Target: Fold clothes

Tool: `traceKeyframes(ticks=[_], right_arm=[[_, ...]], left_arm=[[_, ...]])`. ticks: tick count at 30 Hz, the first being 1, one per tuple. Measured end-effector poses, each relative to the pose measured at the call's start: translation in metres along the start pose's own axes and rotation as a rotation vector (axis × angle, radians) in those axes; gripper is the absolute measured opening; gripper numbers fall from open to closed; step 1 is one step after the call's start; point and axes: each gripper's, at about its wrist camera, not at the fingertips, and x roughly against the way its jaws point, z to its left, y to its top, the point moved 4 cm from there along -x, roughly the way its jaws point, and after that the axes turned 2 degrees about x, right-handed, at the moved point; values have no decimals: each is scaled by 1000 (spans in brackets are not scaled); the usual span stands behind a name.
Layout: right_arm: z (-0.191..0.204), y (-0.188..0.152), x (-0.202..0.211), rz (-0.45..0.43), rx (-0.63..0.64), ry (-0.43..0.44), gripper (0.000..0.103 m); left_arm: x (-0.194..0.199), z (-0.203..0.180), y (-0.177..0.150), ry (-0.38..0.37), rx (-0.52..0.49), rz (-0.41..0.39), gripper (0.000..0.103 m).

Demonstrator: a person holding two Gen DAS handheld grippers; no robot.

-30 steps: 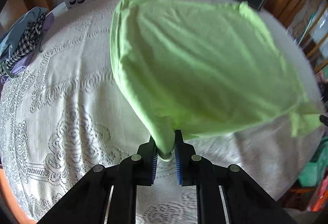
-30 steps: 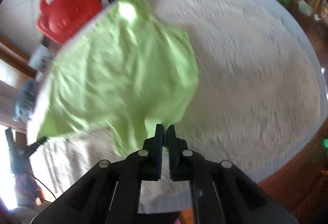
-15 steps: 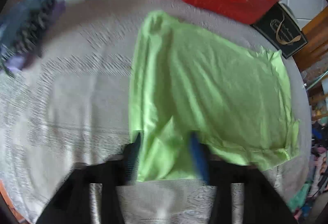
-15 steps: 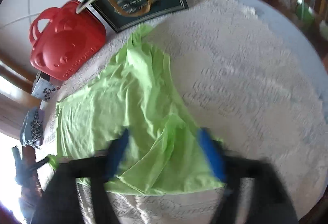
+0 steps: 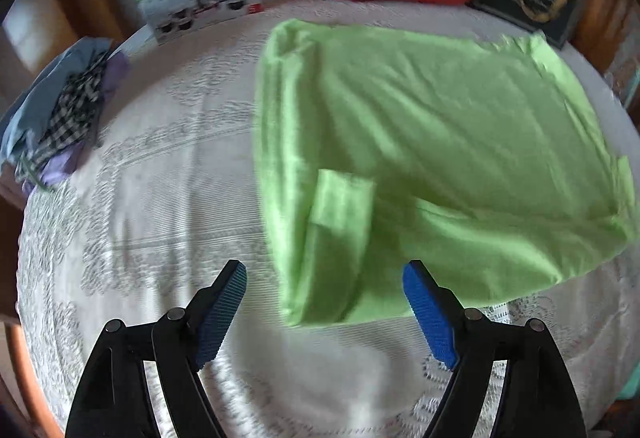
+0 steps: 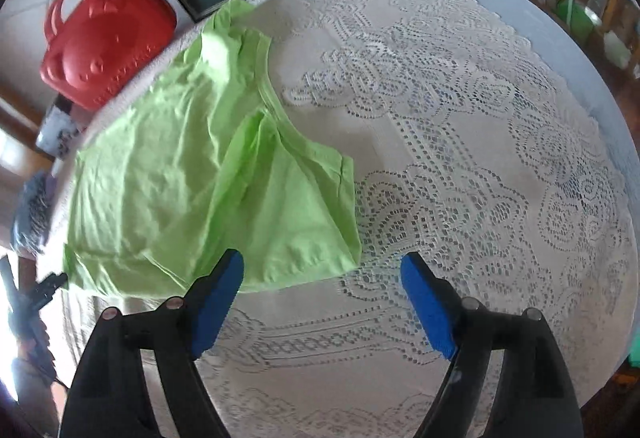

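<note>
Green shirt (image 5: 432,141) released; both grippers' jaws have just opened.

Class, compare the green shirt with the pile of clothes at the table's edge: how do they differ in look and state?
The green shirt is one plain, single-coloured garment; the pile mixes several pieces in blue, purple and black-and-white check. The shirt lies spread fairly flat near the middle of the table, with one sleeve folded over; the pile is bunched in a heap at the edge. Both rest on the lace tablecloth, and neither is held.
</note>
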Motion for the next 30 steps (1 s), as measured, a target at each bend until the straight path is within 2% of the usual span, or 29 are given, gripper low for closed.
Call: traceKeyframes(ticks=[2,3,4,5,6,7,8,9,11,13,14,15,16,17,18,19,22,24,27,30], right_arm=[[4,-1,-9,-1,40,-26,81],[5,0,-14,0,56,-39,81],[7,0,-19,8,68,-41,81],[9,1,-24,19,80,-45,79],[12,1,-29,40,89,-52,48],[14,1,-33,58,98,-69,17],[13,2,-31,69,98,-108,16],[11,2,-27,85,75,-91,15],[-1,1,-18,96,51,-112,15],[-9,2,-14,101,62,-160,17],[-10,3,-10,86,66,-175,18],[-10,4,-5,71,70,-189,23],[-9,5,1,52,76,-195,33],[-1,7,11,21,85,-165,40],[8,7,14,12,90,-111,51],[17,7,17,3,95,-57,55],[43,9,13,25,108,59,55],[56,8,3,59,110,104,55],[75,0,-14,119,121,136,55],[86,-11,-26,172,145,127,55]], left_arm=[[-10,-10,-5,31,-34,7,80],[-11,-9,-6,38,-25,-3,72],[-10,-5,-5,31,4,2,62],[-9,1,-4,23,37,11,38],[-8,10,-4,28,70,23,26],[-8,20,-5,37,102,34,24],[-8,30,-5,46,134,46,24],[-6,46,-7,68,176,54,24],[-2,81,-13,118,266,69,24],[1,111,-20,72,369,84,24],[6,116,-21,59,383,80,24],[10,118,-20,51,387,74,24],[15,121,-20,42,391,68,24],[19,113,-16,31,369,57,25],[23,104,-10,19,341,46,27],[28,94,-5,7,312,35,29],[31,52,12,-52,212,6,40],[28,24,19,-82,150,-1,47],[19,-14,25,-143,86,15,48],[6,-32,25,-143,47,45,48]])
